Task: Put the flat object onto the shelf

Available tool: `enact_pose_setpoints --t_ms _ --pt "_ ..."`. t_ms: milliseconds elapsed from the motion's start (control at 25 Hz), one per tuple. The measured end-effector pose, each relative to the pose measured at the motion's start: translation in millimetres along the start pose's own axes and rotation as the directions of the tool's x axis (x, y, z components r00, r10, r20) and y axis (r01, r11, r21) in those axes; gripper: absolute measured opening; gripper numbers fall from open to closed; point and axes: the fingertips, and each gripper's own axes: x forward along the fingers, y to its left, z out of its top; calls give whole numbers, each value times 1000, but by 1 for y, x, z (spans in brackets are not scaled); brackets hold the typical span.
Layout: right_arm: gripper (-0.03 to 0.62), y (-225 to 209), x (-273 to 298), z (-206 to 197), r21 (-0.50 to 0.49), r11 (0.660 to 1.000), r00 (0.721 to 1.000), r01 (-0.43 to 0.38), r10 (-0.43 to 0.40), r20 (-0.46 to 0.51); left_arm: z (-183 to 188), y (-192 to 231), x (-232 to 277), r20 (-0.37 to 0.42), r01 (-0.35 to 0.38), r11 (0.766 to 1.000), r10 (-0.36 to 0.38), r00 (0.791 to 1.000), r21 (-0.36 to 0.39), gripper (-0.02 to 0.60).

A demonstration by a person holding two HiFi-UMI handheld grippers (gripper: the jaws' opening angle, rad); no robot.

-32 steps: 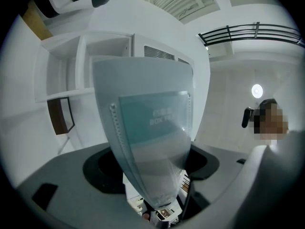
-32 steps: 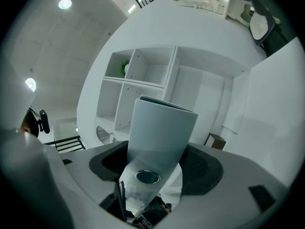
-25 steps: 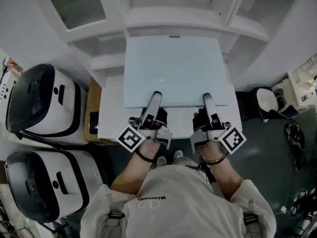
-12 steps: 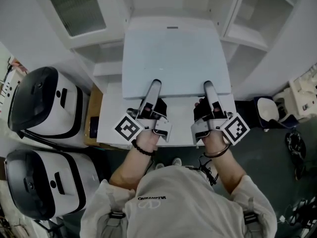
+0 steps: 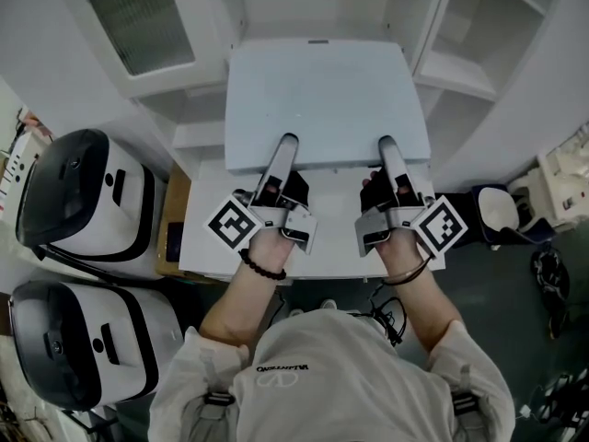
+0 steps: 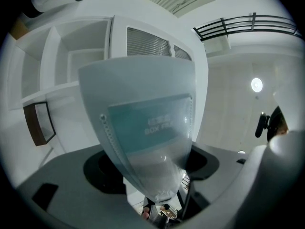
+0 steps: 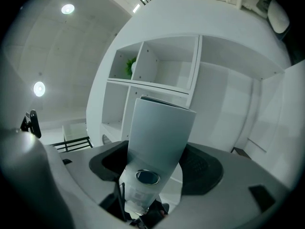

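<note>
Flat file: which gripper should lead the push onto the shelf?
Neither alone: left gripper and right gripper both clamp the flat file at its near edge, evenly spaced, shelf straight ahead. Probably push with both.

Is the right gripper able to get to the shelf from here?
Probably yes. The right gripper, shut on the box, faces the open shelf straight ahead, and nothing shows between box and shelf.
</note>
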Motion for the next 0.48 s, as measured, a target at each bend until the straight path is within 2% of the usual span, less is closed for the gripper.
enact_pose_setpoints --t_ms 200,480 --pt "334 5 20 13 -14 1000 1000 -8 8 13 8 -1 22 -22 6 1000 -6 1000 2 339" --pt "334 -6 61 25 3 1000 1000 14 -14 19 28 14 57 -17 -26 1000 26 1000 1 339"
